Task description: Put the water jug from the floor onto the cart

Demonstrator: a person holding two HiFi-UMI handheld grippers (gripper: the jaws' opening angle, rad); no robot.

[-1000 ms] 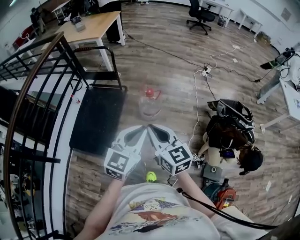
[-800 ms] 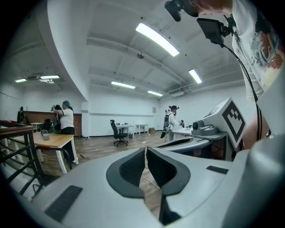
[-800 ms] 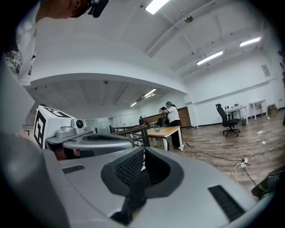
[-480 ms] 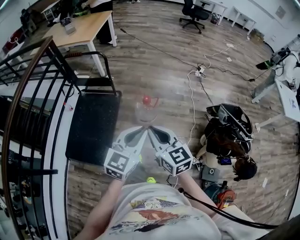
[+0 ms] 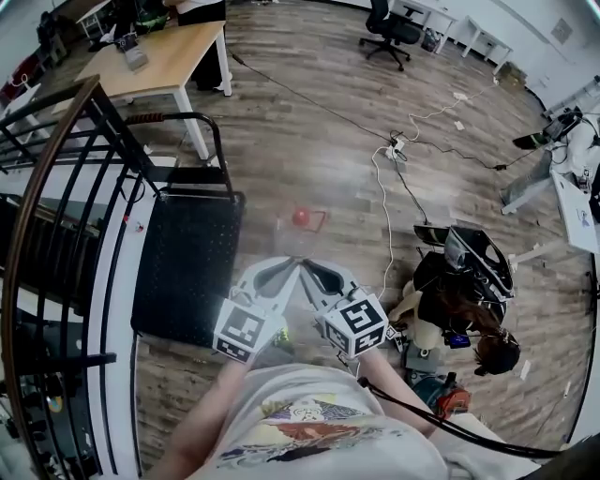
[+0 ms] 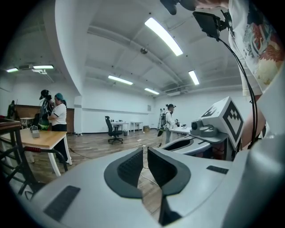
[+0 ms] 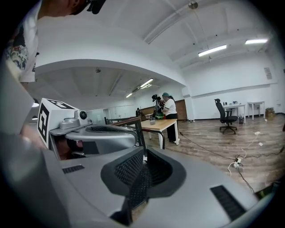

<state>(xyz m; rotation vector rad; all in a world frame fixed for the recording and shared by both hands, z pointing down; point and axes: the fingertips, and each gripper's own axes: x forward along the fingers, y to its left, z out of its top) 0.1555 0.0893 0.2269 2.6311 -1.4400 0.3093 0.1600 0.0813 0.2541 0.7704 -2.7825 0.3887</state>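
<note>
A clear water jug [image 5: 300, 232] with a red cap stands on the wood floor, just ahead of both grippers in the head view. The black flat cart [image 5: 187, 253] with its tubular handle [image 5: 192, 117] is to the jug's left. My left gripper [image 5: 292, 266] and right gripper [image 5: 308, 266] are held side by side, tips almost touching each other, a little short of the jug. In the left gripper view the left gripper [image 6: 145, 155] is shut with nothing in it. The right gripper [image 7: 143, 156] also looks shut and empty. Neither gripper view shows the jug.
A black stair railing [image 5: 56, 187] runs along the left past the cart. A wooden table [image 5: 159, 56] stands behind it. A person [image 5: 464, 305] crouches at the right among bags and tools. White cables [image 5: 389, 178] trail across the floor, with an office chair [image 5: 389, 23] far back.
The jug and the cart have slid lower in the head view, nearer to me. Both grippers stay together and shut, now closer to the jug.
</note>
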